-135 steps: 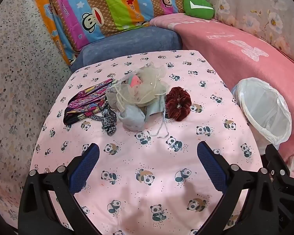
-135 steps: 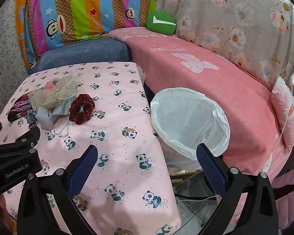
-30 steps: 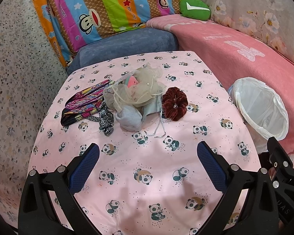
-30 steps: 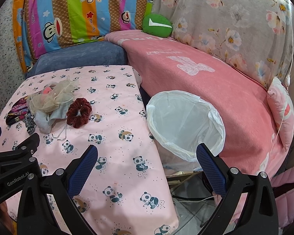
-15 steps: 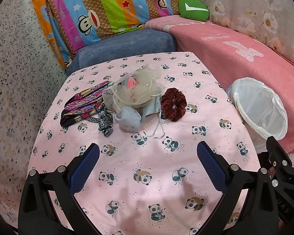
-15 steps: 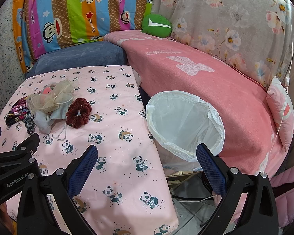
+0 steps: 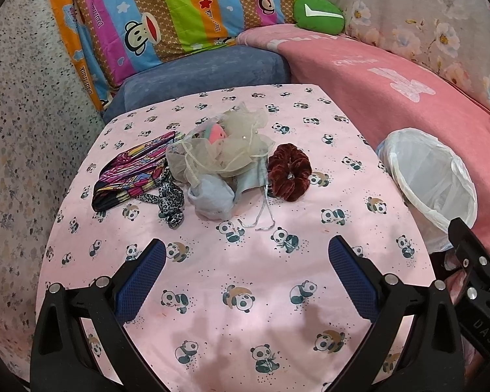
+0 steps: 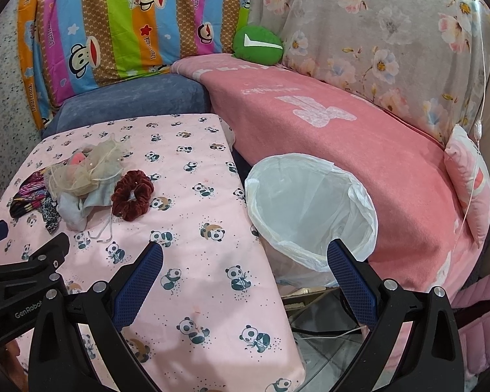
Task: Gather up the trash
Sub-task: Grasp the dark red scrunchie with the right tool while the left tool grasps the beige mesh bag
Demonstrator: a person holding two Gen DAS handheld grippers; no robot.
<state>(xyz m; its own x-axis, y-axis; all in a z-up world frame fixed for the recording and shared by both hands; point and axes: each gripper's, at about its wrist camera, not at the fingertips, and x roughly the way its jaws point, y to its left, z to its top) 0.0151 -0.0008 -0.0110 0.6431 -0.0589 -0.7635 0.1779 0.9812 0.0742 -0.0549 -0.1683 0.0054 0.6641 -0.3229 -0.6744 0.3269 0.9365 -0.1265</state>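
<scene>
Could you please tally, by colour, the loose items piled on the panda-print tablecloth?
Dark red scrunchie: 1
Beige organza scrunchie: 1
Pale blue cloth: 1
Multicoloured striped band: 1
Black-and-white leopard band: 1
Pink item, half hidden: 1
Total: 6

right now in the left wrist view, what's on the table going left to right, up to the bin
striped cloth → leopard-print band → grey-blue cloth → dark red scrunchie → white-lined bin beside the table

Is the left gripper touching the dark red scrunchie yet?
Apart. The left wrist view shows bare panda cloth between the open left gripper and the scrunchie.
</scene>
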